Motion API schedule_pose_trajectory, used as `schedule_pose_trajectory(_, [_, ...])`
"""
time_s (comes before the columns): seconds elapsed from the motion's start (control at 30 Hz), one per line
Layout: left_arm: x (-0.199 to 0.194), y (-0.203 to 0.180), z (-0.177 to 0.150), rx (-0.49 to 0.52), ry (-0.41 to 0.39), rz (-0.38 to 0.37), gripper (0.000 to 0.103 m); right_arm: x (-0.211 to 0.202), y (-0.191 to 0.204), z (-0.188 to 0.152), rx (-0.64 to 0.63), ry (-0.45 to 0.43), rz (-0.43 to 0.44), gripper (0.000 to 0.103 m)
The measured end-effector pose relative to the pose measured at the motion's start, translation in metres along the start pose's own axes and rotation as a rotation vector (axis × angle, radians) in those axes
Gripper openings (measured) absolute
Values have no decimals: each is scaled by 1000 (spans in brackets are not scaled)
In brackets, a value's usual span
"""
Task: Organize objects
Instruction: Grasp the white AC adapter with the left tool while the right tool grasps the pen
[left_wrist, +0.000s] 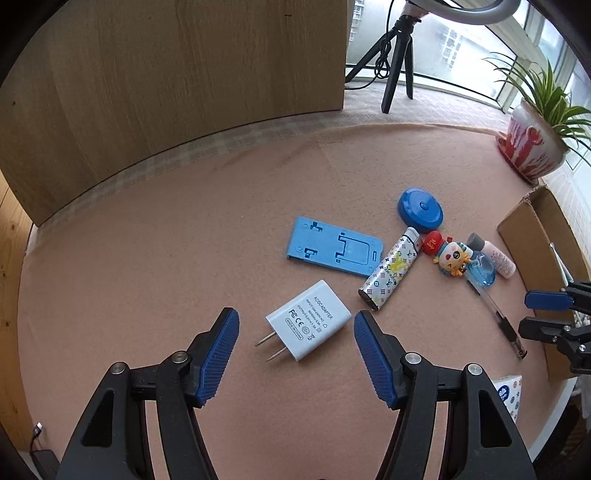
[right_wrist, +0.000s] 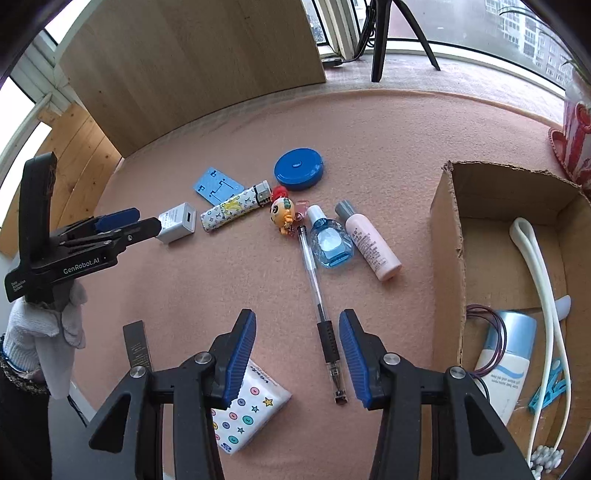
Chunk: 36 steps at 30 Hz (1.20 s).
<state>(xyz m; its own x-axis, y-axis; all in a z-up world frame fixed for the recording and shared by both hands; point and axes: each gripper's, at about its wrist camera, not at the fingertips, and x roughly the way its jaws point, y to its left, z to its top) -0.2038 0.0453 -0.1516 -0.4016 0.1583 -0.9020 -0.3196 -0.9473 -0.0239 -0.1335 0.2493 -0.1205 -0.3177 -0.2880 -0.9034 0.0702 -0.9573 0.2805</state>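
A white AC adapter (left_wrist: 308, 325) lies prongs toward me on the pink mat, just ahead of my open left gripper (left_wrist: 295, 314), whose pads do not touch it. In the right wrist view that gripper (right_wrist: 144, 221) hovers at the adapter (right_wrist: 177, 223). My right gripper (right_wrist: 297, 314) stands open over the clear pen (right_wrist: 314, 273); the pen's black grip lies between the fingers, untouched. Behind lie a blue phone stand (left_wrist: 334, 247), patterned lighter (left_wrist: 391, 273), blue tape measure (left_wrist: 421, 212), cartoon keychain (left_wrist: 448, 254), blue bottle (right_wrist: 328, 243) and pink bottle (right_wrist: 371, 245).
An open cardboard box (right_wrist: 448, 236) at the right holds a white tube, a lotion bottle, a blue clip and cotton swabs. A tissue pack (right_wrist: 251, 410) and a black strip (right_wrist: 136, 345) lie near the front edge. A potted plant (left_wrist: 528, 144), tripod (left_wrist: 397, 55) and wooden board (left_wrist: 184, 74) stand behind.
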Motion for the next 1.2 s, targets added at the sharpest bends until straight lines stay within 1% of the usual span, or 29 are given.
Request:
schedule_pose_trajectory(0.07, [7,-3,4,49,5,14,68,8,-1,4,-1,16,-17,43])
schedule_pose_trajectory(0.17, [20,-7,8,101,30,-1,70,19,-2,10,2,41,-29,43])
schedule_pose_trajectory(0.3, [33,-8,12,114,55,-8,71,33,1,15,-25,73,-67,43])
schedule_pose_trajectory(0.4, [39,-6,11,109,80,-32,71,42,2,17,-35,90,-94,43])
schedule_pose_trajectory(0.47, [41,-5,7,102,89,-56,66,46,2,17,-39,100,-104,43])
schedule_pose_trajectory(0.5, [41,-5,5,96,93,-68,57,48,1,17,-40,104,-107,43])
schedule_pose_trajectory(0.53, [41,-5,3,91,91,-70,54,48,2,17,-42,103,-110,43])
schedule_pose_trajectory(0.6, [40,-4,1,75,79,-70,50,48,2,16,-47,101,-114,43])
schedule_pose_trajectory(0.63, [39,-2,0,58,73,-72,46,48,2,16,-49,100,-116,42])
schedule_pose_trajectory(0.67, [38,-1,-1,39,70,-79,43,48,3,16,-52,99,-119,41])
schedule_pose_trajectory(0.7, [37,0,-2,22,66,-84,40,48,3,15,-57,98,-127,38])
schedule_pose_trajectory(0.83, [33,-7,-11,-14,53,-74,39,47,5,14,-74,94,-151,24])
schedule_pose_trajectory(0.87, [32,-9,-15,-26,46,-73,39,47,5,13,-76,93,-149,22])
schedule_pose_trajectory(0.93, [28,-15,-23,-53,34,-66,39,46,6,10,-71,94,-143,13])
schedule_pose_trajectory(1.03, [17,-25,-40,-77,31,-79,39,43,3,3,-60,90,-123,9])
schedule_pose_trajectory(1.2, [6,-42,-65,-124,13,-78,39,36,-5,-11,-20,74,-71,8])
